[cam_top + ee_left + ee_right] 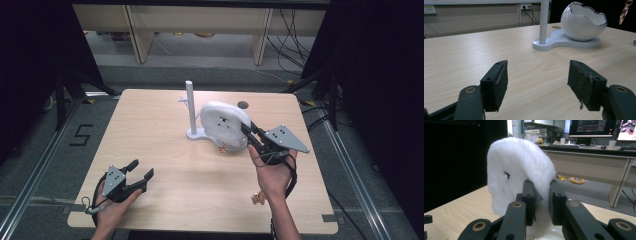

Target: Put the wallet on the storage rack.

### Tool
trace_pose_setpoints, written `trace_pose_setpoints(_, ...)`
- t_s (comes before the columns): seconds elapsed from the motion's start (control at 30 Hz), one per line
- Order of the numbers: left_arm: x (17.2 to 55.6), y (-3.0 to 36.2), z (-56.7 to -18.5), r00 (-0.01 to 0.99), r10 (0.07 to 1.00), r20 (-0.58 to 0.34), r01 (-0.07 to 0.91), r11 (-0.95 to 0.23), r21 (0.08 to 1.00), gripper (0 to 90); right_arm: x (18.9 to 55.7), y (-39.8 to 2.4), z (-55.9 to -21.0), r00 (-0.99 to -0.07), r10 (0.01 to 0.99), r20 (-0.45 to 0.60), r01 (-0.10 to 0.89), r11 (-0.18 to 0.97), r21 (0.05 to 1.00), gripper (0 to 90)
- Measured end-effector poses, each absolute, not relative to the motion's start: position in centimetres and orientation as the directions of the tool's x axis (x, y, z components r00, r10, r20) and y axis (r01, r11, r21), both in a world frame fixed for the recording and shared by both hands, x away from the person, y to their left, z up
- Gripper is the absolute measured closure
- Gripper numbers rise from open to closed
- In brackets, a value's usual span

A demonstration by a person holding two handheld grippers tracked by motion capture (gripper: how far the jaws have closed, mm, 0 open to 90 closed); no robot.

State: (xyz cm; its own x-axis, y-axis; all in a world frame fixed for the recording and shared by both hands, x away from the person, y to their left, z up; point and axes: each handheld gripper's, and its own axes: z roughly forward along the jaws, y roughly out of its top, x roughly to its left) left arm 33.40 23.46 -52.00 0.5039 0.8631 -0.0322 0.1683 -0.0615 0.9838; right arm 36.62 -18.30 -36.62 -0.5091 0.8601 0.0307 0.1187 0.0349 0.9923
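The right gripper is closed on the edge of a white plush toy, which is held over the white egg-shaped bowl on the post stand at the table's centre. The left gripper, at 7 o'clock, is spread wide and holds nothing. A "5" mark is taped to the floor at 9 o'clock.

grey floor, beige desk, black curtains
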Motion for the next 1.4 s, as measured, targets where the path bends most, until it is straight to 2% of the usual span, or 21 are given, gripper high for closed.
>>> trace_pose_setpoints(0.43,33.2,23.1,-52.3,0.503,0.863,-0.04,0.193,-0.067,0.979,31.6,37.6,-18.9,-35.7,-0.495,0.869,0.013,0.089,0.036,0.995,78.6)
trace_pose_setpoints(0.57,33.4,23.0,-52.4,0.515,0.856,-0.032,0.17,-0.065,0.983,31.6,38.0,-19.1,-35.2,-0.479,0.878,0.023,0.093,0.025,0.995,78.6)
trace_pose_setpoints(0.7,33.2,23.0,-52.4,0.503,0.863,-0.044,0.19,-0.061,0.98,31.4,38.3,-19.5,-34.7,-0.476,0.879,0.006,0.075,0.034,0.997,78.6)
trace_pose_setpoints(1.4,33.3,22.9,-52.4,0.512,0.858,-0.034,0.172,-0.064,0.983,31.4,40.5,-20.0,-33.8,-0.448,0.894,0.013,0.07,0.02,0.997,78.6)
